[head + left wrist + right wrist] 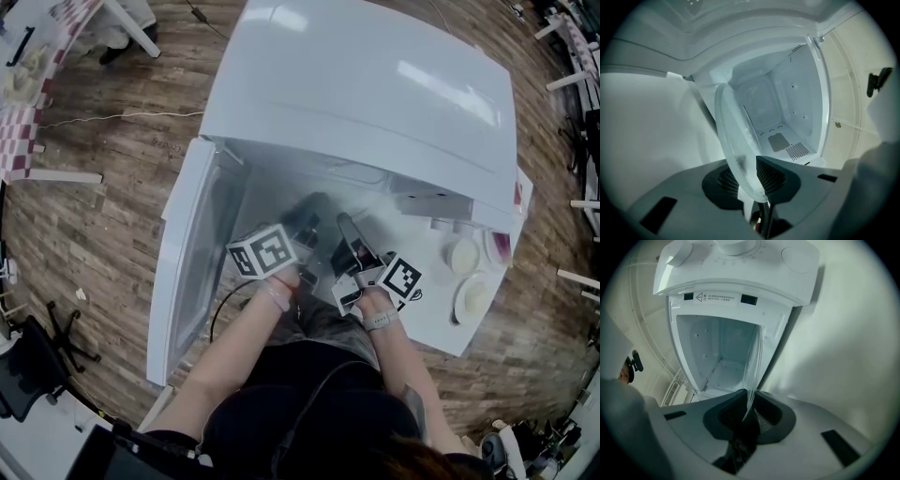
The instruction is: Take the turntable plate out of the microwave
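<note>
Left hand [280, 287] and right hand [377, 307] each hold a gripper before the microwave [375, 103]. At the microwave's mouth, the left gripper [757, 187] has its jaws clamped on the rim of the clear glass turntable plate [736, 136], which stands tilted on edge. The right gripper [747, 416] pinches another part of the same rim, and from there the plate shows edge-on. Behind the plate lies the white cavity [787, 117] with a perforated floor patch. The door [192, 253] hangs open at the microwave's left. Two round white dishes [464, 255] sit beside its right.
</note>
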Motion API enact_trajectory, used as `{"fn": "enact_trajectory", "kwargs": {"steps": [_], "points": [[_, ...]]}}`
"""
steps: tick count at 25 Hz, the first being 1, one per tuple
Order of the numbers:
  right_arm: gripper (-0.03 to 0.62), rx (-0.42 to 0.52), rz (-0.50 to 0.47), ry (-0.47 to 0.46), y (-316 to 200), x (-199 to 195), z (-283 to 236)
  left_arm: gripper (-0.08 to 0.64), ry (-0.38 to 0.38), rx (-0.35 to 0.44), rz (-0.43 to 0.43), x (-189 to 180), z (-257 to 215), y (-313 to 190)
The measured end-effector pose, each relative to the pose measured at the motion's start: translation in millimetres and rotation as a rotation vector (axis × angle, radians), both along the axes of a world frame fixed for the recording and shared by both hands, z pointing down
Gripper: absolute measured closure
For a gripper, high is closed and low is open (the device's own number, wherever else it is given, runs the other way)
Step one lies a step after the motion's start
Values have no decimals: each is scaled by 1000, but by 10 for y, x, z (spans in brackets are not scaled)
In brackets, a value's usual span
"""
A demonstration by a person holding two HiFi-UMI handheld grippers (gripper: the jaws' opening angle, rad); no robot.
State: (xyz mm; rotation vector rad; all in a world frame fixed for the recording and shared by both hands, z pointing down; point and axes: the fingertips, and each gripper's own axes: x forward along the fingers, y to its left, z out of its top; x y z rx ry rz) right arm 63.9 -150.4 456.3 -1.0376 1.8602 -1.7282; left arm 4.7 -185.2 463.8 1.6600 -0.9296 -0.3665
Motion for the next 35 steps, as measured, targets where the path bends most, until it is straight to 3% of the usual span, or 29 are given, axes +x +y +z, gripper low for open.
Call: {"fn": "enact_trajectory", "kwargs": {"steps": [7, 10, 16, 24, 35], "points": [[528, 18, -4, 12, 21, 21, -6, 486, 56, -35, -13, 17, -31, -12], [528, 32, -11, 34, 5, 31, -6, 488, 45, -35, -21, 16, -32, -15], [499, 14, 97, 62, -203, 232, 37, 488, 42, -23, -30, 7, -32, -23], [494, -18, 191, -50, -547, 405, 83, 488, 48, -16, -33, 6, -36, -6], [546, -11, 183, -113, -553, 362, 53, 488, 57, 2, -47, 19, -43, 25]]}}
